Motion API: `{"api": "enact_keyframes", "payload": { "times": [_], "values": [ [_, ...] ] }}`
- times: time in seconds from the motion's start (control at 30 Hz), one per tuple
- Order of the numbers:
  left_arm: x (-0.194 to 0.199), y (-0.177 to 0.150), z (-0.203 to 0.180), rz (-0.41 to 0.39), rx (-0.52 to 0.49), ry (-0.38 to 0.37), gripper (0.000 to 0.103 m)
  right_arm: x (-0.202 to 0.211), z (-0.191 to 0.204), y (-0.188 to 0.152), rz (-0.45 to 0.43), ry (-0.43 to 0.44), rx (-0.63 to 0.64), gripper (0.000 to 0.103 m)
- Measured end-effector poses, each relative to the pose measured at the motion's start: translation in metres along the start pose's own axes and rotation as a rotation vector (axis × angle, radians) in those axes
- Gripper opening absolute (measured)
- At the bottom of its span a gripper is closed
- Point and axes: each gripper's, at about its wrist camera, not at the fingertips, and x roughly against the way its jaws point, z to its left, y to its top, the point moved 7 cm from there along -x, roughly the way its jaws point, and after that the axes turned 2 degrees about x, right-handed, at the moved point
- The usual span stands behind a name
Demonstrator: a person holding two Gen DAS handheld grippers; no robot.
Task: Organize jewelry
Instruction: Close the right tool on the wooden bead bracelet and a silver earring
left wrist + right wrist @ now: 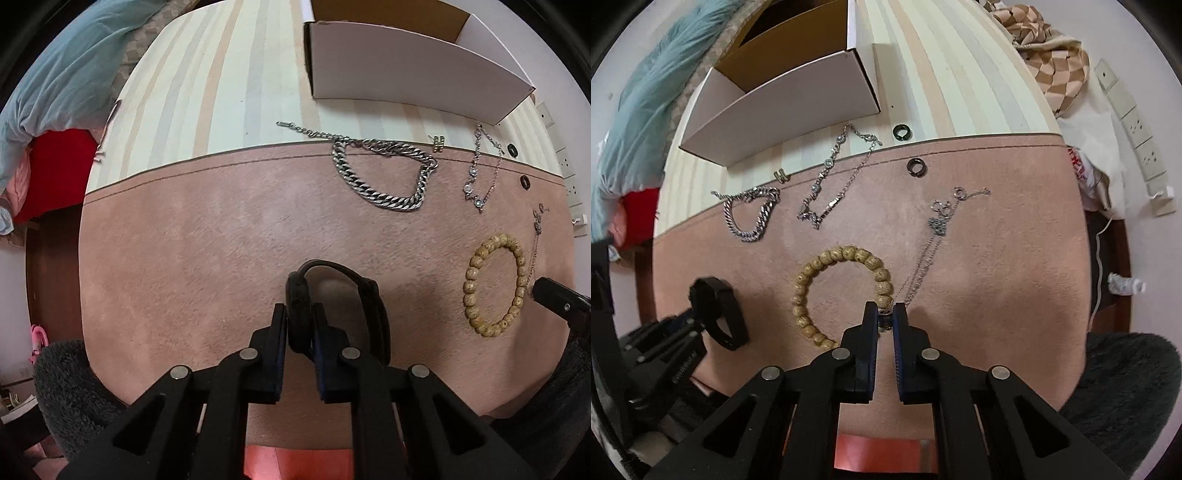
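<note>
My left gripper (299, 314) is shut on a black bangle (343, 295) that stands on edge on the pink mat; the bangle also shows in the right wrist view (718, 314). My right gripper (885, 314) is shut on the near end of a thin silver necklace (931, 243), right beside a wooden bead bracelet (842, 291). The bead bracelet (495, 284) lies flat to the right of the left gripper. A heavy silver chain bracelet (384, 177), a crystal link bracelet (480, 170) and two dark rings (916, 166) lie farther back.
An open white cardboard box (406, 62) with a brown inside stands at the back on the striped table top (221, 92). A small gold ring (439, 143) lies at the mat's far edge. Wall sockets (1137, 125) are at the right. Bedding (55, 74) lies at the left.
</note>
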Motion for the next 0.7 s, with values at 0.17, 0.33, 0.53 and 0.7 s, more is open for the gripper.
{"api": "enact_keyframes", "payload": {
  "times": [0.17, 0.33, 0.53, 0.7],
  "values": [
    [-0.003, -0.004, 0.008, -0.009, -0.002, -0.004, 0.010, -0.013, 0.003, 0.008, -0.001, -0.053, 0.025, 0.032],
    [-0.004, -0.003, 0.003, -0.013, -0.009, -0.001, 0.010, -0.021, 0.015, 0.010, 0.003, -0.123, 0.079, 0.033],
    [0.006, -0.004, 0.001, -0.015, -0.010, -0.014, 0.010, 0.001, 0.004, -0.004, 0.035, -0.026, -0.020, 0.053],
    [0.015, -0.005, -0.009, -0.018, -0.022, -0.033, 0.010, 0.021, -0.016, -0.018, -0.007, 0.090, -0.166, 0.056]
  ]
}}
